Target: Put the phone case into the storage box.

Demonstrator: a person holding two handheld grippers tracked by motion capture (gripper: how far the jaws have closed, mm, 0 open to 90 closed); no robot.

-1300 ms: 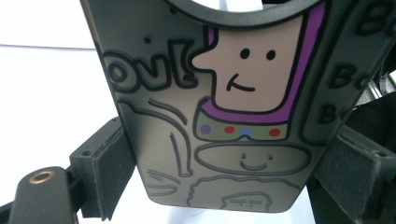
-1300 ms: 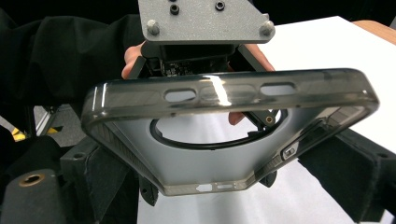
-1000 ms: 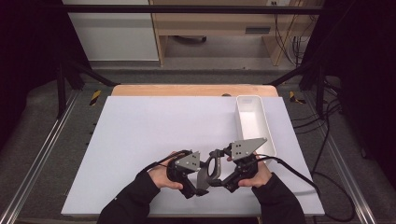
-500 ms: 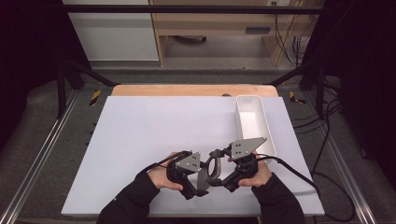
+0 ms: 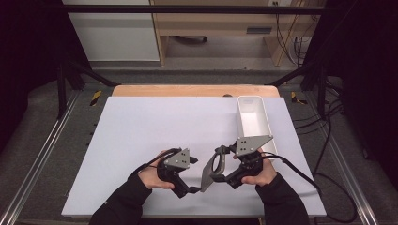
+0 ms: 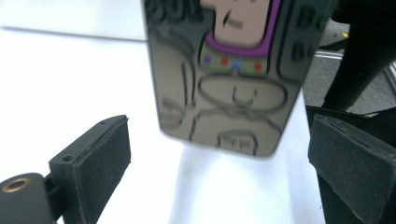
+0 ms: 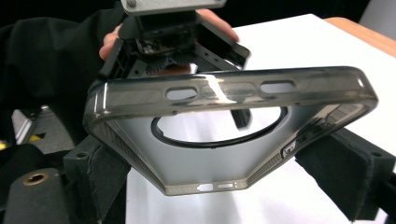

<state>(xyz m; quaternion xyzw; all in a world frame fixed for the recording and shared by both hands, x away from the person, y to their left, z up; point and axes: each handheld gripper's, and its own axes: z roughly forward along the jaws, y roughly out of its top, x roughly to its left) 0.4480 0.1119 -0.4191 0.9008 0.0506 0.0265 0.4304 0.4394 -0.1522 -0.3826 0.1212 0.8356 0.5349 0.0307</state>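
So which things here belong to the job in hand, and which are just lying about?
In the job:
- phone case, clamped in the right tool
- left tool, open, facing the case's printed back

Lying about:
- white tray, far right of the table
- white table mat

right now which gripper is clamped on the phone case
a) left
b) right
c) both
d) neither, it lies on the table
b: in the right gripper view the right gripper has its pads pressed on both sides of the phone case, while the left gripper stands open, its jaws clear of it.

High cam overhead; tong cams close, facing.
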